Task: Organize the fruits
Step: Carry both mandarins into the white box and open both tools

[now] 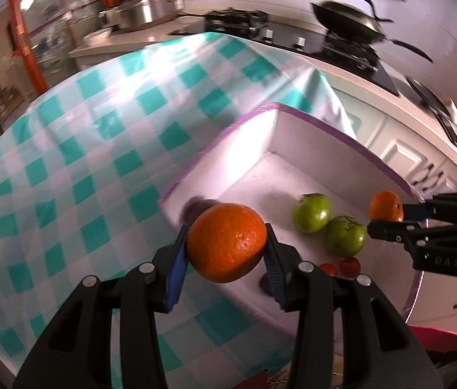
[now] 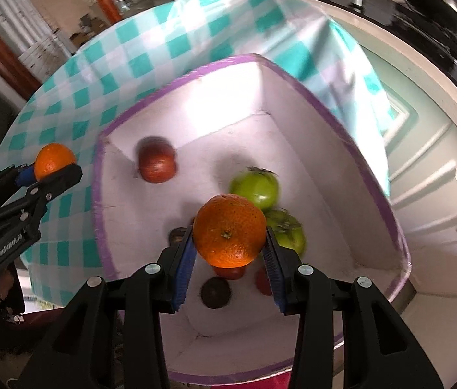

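Two oranges (image 1: 226,243) (image 2: 230,230) held above white box (image 2: 293,103).

A home kitchen: behind the checked desk (image 1: 98,149) stands a gas hob (image 1: 342,48) bearing a wok (image 1: 348,16), pots (image 1: 144,9) beside it.

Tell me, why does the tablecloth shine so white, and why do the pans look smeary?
Left wrist view: bright glare washes out the checked tablecloth, and the dark pan behind is streaked with blur, while the held orange stays sharp. Right wrist view: glare whitens the box wall; the red fruit looks smeared; the fisheye lens bends the edges.
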`<state>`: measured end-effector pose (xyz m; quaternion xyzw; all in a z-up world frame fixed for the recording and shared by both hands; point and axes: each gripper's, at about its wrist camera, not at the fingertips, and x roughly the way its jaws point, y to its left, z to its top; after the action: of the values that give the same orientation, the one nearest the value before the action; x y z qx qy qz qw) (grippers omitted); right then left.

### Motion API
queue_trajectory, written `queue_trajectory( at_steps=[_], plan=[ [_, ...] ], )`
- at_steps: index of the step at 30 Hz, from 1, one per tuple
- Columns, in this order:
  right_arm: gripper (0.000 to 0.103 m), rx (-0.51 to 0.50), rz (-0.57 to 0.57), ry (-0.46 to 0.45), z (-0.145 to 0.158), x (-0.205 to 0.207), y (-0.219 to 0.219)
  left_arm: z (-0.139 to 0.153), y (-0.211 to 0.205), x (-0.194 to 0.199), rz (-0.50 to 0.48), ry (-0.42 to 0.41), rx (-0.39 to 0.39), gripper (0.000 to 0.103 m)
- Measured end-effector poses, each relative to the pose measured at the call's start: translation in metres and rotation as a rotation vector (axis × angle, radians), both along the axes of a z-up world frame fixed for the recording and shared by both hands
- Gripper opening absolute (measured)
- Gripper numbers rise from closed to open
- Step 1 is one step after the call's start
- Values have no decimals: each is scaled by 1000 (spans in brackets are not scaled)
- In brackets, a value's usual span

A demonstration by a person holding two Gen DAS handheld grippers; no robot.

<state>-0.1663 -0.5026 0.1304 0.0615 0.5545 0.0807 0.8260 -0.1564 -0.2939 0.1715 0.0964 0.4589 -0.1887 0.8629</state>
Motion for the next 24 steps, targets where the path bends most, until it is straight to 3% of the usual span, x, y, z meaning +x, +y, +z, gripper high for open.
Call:
queue_trajectory(
  at_steps=[8, 13, 18, 24],
  plan=[
    [41, -28, -112, 51, -16, -5, -29, -18, -46, 15, -153, 47, 15, 44],
    [41, -53, -132, 117, -33, -8, -27, -43, -72, 29, -230, 120, 67, 44],
    [41, -87, -16, 178, -48, -9, 8, -69, -87, 53, -235, 189, 149, 44],
    [41, -196, 84, 290, -71, -13, 40, -92, -100, 72, -269, 249, 263, 44]
  ],
)
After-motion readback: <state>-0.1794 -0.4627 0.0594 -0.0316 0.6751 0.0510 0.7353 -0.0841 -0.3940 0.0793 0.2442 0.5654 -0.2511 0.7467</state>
